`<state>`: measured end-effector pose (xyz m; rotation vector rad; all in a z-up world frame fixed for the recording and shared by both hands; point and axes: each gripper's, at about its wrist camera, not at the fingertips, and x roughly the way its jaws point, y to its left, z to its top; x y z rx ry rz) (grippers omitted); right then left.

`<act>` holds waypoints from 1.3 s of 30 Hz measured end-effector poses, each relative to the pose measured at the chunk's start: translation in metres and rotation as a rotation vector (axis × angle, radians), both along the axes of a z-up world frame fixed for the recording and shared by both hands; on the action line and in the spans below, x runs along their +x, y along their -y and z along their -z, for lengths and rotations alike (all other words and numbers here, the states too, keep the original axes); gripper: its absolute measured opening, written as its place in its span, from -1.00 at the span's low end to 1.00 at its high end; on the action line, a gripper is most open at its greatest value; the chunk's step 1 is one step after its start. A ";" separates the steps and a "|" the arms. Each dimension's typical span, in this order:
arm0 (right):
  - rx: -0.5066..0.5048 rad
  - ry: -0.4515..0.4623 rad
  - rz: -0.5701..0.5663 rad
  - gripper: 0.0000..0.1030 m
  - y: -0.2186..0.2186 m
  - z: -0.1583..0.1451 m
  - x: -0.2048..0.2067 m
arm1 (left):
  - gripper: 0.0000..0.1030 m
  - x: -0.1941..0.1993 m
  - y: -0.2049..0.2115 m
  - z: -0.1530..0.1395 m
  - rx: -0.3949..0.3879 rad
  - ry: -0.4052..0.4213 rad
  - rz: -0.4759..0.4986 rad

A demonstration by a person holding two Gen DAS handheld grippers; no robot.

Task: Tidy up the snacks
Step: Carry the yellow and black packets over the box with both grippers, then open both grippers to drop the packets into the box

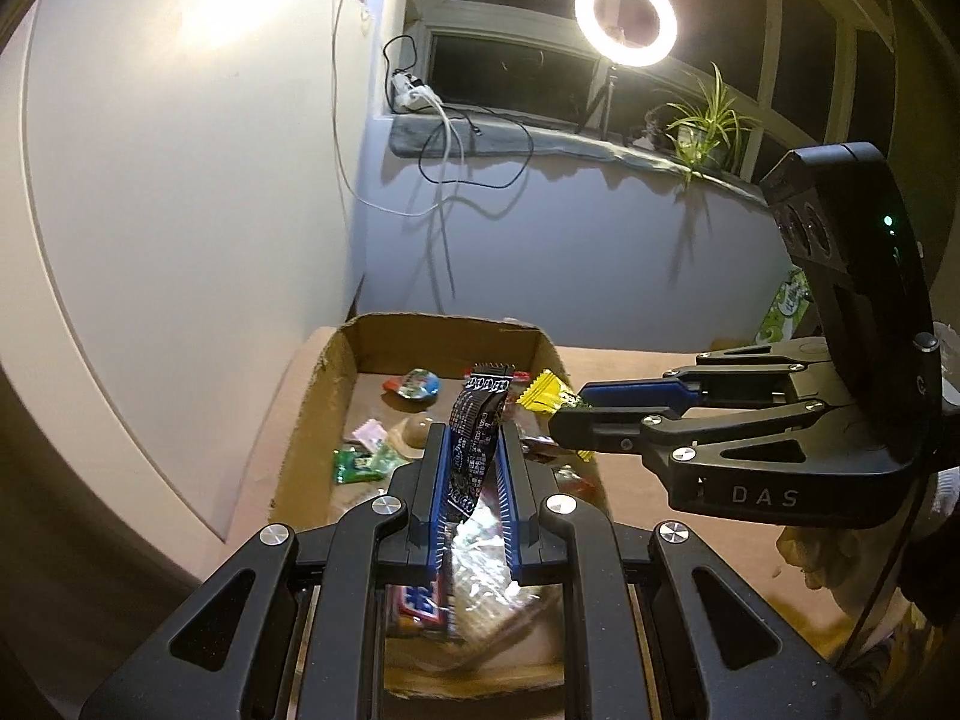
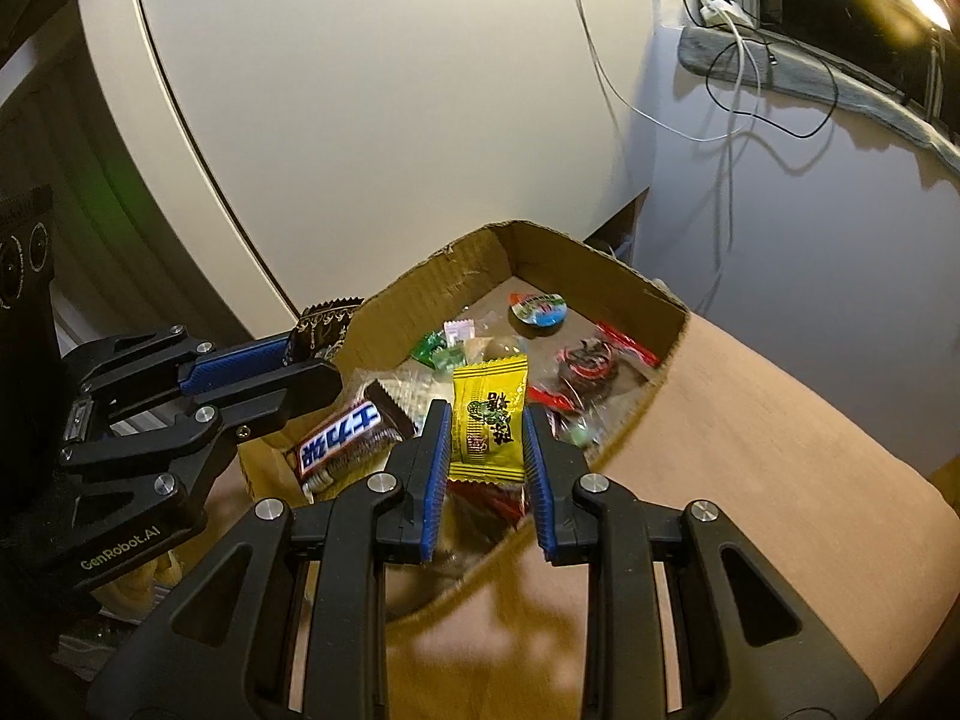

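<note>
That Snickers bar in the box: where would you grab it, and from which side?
Grip the Snickers bar across its narrow middle, coming from above. It lies tilted on other wrappers in the box, one crimped end raised, so its long sides look open to the fingers. Both grippers are already full.

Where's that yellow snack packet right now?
The yellow packet is pinched in the right gripper, held over the near end of the cardboard box, right of the brown chocolate bar.

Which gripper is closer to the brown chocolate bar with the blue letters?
Left. The left gripper, holding a black packet, hangs right above the chocolate bar. The right gripper, holding a yellow packet, is off to its side.
</note>
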<state>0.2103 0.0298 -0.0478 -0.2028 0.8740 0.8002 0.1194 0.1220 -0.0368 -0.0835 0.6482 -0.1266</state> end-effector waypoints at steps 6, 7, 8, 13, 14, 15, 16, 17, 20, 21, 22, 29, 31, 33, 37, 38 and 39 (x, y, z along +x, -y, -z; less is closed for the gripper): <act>-0.006 -0.011 -0.021 -0.52 -0.011 0.005 0.007 | -0.74 0.008 -0.006 0.003 0.003 -0.006 -0.011; -0.006 -0.013 -0.022 -0.51 -0.011 0.006 0.008 | -0.74 0.009 -0.006 0.004 0.005 -0.007 -0.011; -0.008 -0.016 -0.023 -0.51 -0.013 0.007 0.009 | -0.74 0.010 -0.006 0.004 0.006 -0.008 -0.011; -0.011 -0.028 -0.021 -0.51 -0.016 0.013 0.015 | -0.73 0.013 -0.009 0.005 0.004 -0.016 -0.017; -0.009 -0.029 -0.021 -0.51 -0.016 0.013 0.016 | -0.72 0.013 -0.009 0.005 0.004 -0.018 -0.019; -0.006 -0.035 -0.022 -0.51 -0.016 0.013 0.017 | -0.72 0.012 -0.009 0.005 0.003 -0.018 -0.020; -0.005 -0.037 -0.021 -0.51 -0.016 0.013 0.017 | -0.72 0.012 -0.010 0.005 0.002 -0.016 -0.023; -0.007 -0.036 -0.019 -0.51 -0.016 0.014 0.017 | -0.72 0.011 -0.010 0.005 0.002 -0.015 -0.026; -0.012 -0.032 -0.014 -0.47 -0.016 0.015 0.018 | -0.63 0.011 -0.010 0.004 0.004 -0.015 -0.032; -0.012 -0.031 -0.012 -0.41 -0.015 0.014 0.018 | -0.58 0.010 -0.010 0.003 0.006 -0.013 -0.034; -0.011 -0.030 -0.011 -0.38 -0.014 0.014 0.017 | -0.57 0.010 -0.011 0.003 0.006 -0.013 -0.036; -0.001 -0.006 0.016 0.20 -0.006 0.005 0.011 | -0.20 0.002 -0.010 -0.004 0.012 0.007 -0.056; 0.003 0.000 0.023 0.22 -0.003 0.002 0.007 | -0.16 -0.002 -0.010 -0.006 0.012 0.013 -0.062; -0.001 0.011 0.026 0.23 0.000 -0.002 0.001 | -0.05 -0.006 -0.009 -0.009 0.009 0.017 -0.069; 0.008 0.049 0.058 0.66 0.011 -0.010 -0.013 | 0.21 -0.019 -0.006 -0.014 0.009 0.032 -0.088; 0.015 0.055 0.064 0.67 0.014 -0.011 -0.016 | 0.24 -0.022 -0.005 -0.014 0.008 0.036 -0.094; 0.024 0.063 0.072 0.67 0.018 -0.013 -0.021 | 0.27 -0.027 -0.004 -0.015 0.008 0.039 -0.099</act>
